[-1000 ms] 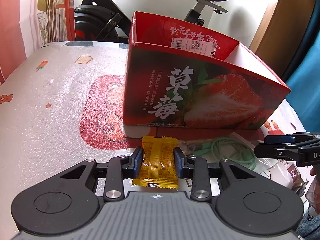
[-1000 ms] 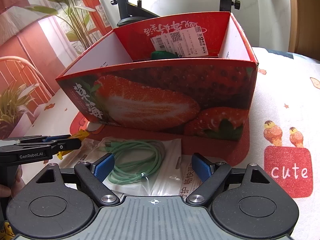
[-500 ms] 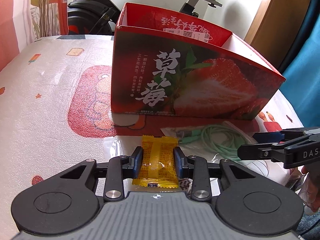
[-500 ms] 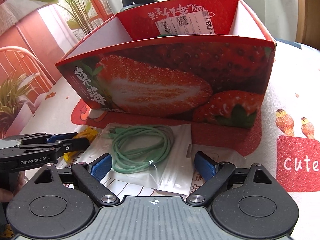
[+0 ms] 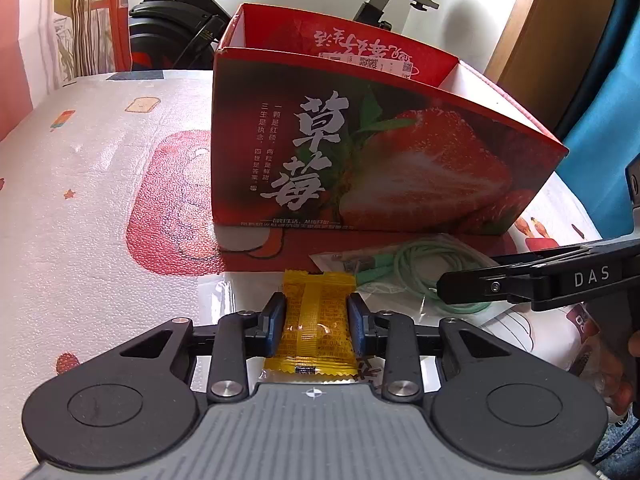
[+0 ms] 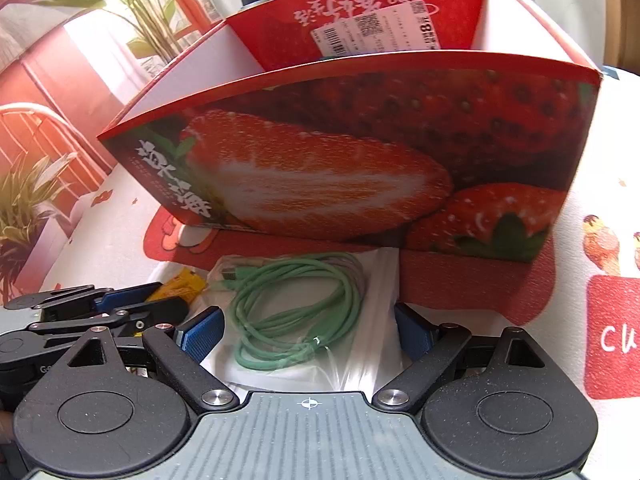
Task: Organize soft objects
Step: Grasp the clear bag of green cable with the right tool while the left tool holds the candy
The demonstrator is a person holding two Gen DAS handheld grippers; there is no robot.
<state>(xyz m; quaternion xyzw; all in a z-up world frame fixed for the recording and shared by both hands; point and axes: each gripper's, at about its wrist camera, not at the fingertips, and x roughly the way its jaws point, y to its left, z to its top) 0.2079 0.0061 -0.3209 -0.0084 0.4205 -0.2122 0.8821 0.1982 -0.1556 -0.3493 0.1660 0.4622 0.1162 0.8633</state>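
Note:
My left gripper [image 5: 316, 320] is shut on a yellow snack packet [image 5: 316, 320], held just in front of the red strawberry box [image 5: 360, 152]. My right gripper [image 6: 308, 332] is open, its blue pads on either side of a clear bag holding a coiled green cable [image 6: 296, 308], which lies on the table before the box [image 6: 360, 160]. The cable bag also shows in the left wrist view [image 5: 420, 272], with the right gripper's fingers [image 5: 520, 280] over it. The left gripper [image 6: 100, 308] and the packet [image 6: 180, 284] show at the left of the right wrist view.
The table [image 5: 100, 200] has a white cartoon-print cover. The box is open-topped with a white label [image 6: 376, 32] on its inner far wall. More packaged items [image 5: 552, 332] lie under the cable bag. An exercise bike [image 5: 180, 20] stands behind the table.
Both grippers have moved closer to the table and toward the box. The right gripper's pads now straddle the cable bag. The left still holds the packet.

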